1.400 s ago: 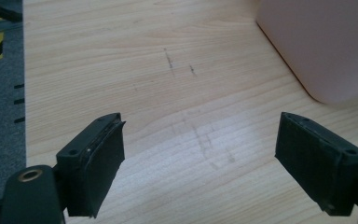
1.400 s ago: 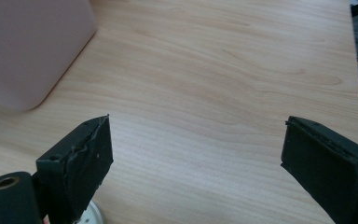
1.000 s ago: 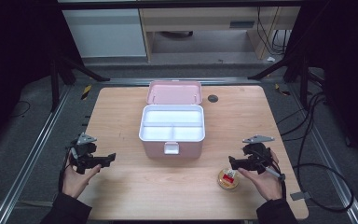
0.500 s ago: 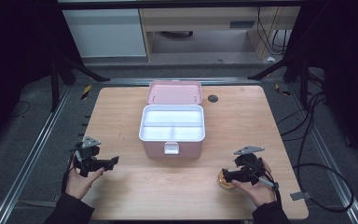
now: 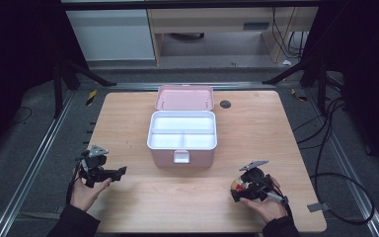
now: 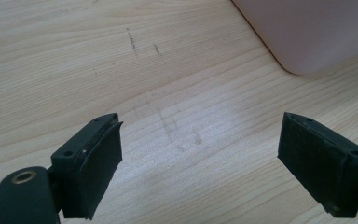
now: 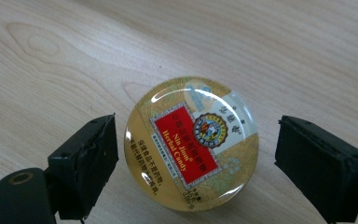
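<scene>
The right tool (image 7: 196,154) is spread around the round herbal candy tin (image 7: 191,142) at lower centre, on the desk (image 5: 128,118). The glossy lid is probably slippery; an off-centre squeeze could shoot it away. The left tool (image 6: 200,158) is spread, empty.

light wooden table (image 5: 128,123) with a small dark round hole (image 5: 225,104) near the far edge, black cables (image 5: 335,148) on the grey floor (image 5: 24,148) to the right
</scene>
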Available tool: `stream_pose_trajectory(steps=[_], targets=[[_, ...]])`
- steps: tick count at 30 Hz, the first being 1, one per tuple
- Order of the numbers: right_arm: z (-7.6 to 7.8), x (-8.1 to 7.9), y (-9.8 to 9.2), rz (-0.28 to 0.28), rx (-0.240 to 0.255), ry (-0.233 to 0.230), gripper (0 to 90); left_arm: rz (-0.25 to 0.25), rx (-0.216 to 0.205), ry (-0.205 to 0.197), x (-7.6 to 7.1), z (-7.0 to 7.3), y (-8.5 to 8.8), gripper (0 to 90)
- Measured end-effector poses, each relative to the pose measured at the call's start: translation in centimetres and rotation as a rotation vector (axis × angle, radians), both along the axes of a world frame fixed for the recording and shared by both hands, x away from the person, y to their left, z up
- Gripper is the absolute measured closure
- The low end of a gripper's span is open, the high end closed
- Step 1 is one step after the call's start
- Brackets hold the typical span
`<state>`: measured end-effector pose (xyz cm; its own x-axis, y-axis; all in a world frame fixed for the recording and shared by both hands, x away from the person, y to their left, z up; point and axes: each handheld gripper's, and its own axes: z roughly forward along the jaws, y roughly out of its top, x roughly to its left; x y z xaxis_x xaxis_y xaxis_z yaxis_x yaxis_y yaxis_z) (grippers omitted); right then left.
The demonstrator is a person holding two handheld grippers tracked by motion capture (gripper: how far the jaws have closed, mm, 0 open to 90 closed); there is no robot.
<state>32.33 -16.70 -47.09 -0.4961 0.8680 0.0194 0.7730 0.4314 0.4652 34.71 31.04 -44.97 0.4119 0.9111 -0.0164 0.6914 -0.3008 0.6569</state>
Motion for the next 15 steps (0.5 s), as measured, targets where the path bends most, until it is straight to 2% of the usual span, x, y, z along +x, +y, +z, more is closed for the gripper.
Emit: stream_pose_trajectory(steps=[7,15], targets=[[-0.7,0.1,0.7,0.006,-0.036,0.009,15.6,-0.007,0.008,0.007,0.1,-0.2,-0.2,13.4],[-1.4,0.5,0.8,-0.001,-0.054,0.036,19.9,-0.017,0.021,0.018,0.2,-0.5,-0.5,13.8]])
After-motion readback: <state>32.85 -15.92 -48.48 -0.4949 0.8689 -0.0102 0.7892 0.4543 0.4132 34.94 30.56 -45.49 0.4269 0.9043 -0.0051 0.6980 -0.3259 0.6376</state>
